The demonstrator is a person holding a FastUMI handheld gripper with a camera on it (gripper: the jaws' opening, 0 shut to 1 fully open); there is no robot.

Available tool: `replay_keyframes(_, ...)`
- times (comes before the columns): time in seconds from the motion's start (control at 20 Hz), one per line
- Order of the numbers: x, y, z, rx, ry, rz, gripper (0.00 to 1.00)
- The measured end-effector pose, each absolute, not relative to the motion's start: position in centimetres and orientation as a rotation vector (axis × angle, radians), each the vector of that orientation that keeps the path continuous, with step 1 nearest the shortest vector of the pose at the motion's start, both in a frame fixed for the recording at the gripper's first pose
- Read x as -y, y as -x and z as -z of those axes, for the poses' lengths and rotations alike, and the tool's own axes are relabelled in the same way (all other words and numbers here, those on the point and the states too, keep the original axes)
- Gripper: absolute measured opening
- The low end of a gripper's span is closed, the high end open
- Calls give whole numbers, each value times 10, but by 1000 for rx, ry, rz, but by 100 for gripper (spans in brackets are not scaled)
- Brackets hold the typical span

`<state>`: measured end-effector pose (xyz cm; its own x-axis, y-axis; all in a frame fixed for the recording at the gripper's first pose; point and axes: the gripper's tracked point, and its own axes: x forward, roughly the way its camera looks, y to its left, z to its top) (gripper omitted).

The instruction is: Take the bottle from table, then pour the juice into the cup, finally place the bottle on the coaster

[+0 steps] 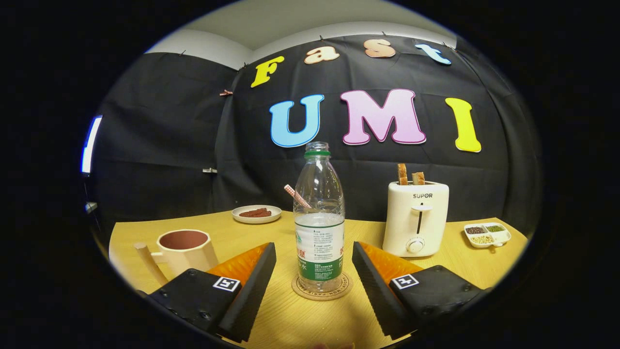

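gripper (314, 271) spread wide, fingers apart either side of the bottle, touching nothing | clear plastic bottle (319, 218) upright on the cork coaster (321, 287) near the desk's (300, 325) front edge, uncapped, about half full | likely light, thin-walled, slippery: take it at the labelled middle | cup (186, 251) at the desk's left edge

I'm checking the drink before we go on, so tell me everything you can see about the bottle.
The bottle is clear plastic with a green neck ring and a white-and-green label, no cap on. Clear liquid fills it to about the label's top. It stands upright on the round coaster on the wooden table, just ahead of the open hand-held gripper, whose fingers flank it without touching.
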<state>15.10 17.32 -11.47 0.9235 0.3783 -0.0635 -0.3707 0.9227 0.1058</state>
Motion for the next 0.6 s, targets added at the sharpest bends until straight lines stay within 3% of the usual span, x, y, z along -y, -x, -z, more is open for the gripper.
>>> replay_keyframes(0.6,-149,-110,45,23,-80,-384,97)
